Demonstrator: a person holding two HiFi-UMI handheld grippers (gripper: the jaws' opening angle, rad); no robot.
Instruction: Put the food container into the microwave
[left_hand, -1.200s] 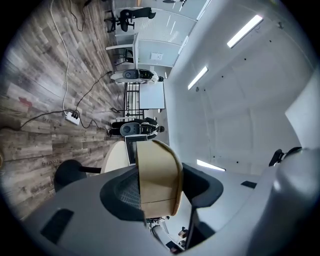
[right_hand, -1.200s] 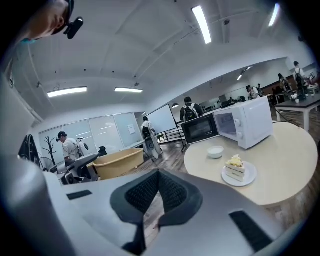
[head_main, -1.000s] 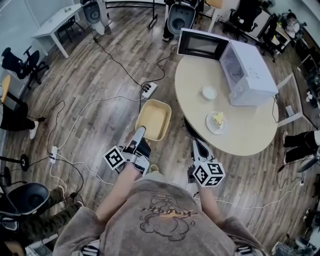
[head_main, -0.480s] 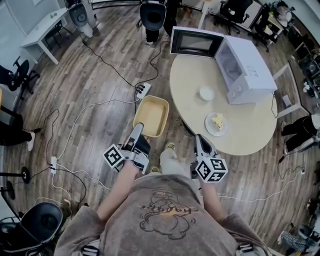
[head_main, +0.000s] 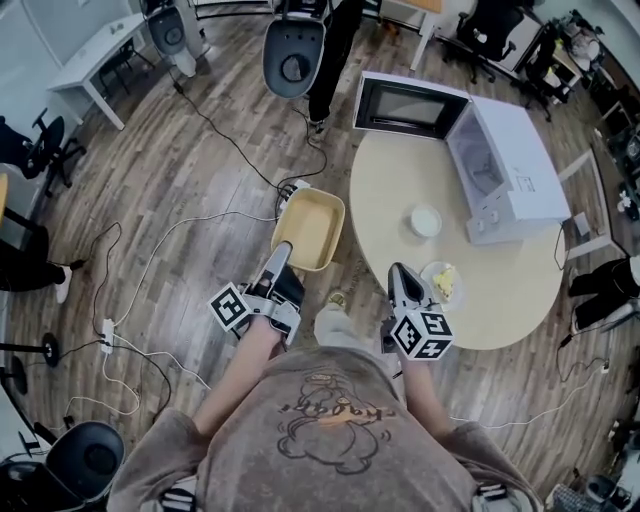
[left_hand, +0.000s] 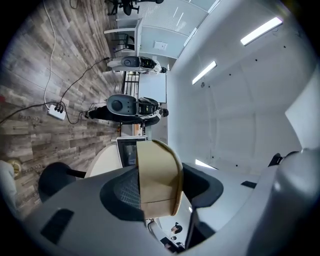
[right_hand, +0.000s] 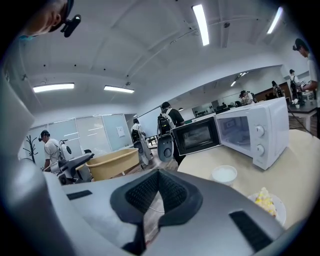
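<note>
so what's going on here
A person holds a gripper in each hand. The left gripper is clamped on the rim of a tan food container, held above the floor beside the round table. The microwave on that table has its door open. The right gripper is shut and empty.

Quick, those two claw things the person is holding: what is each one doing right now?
Left gripper: fingers closed on the rim of the tan food container.
Right gripper: fingers closed, holding nothing.

Microwave (head_main: 505, 165) door open; bowl (head_main: 426, 221), plate (head_main: 443, 283) on table (head_main: 395, 190) nearby.
</note>
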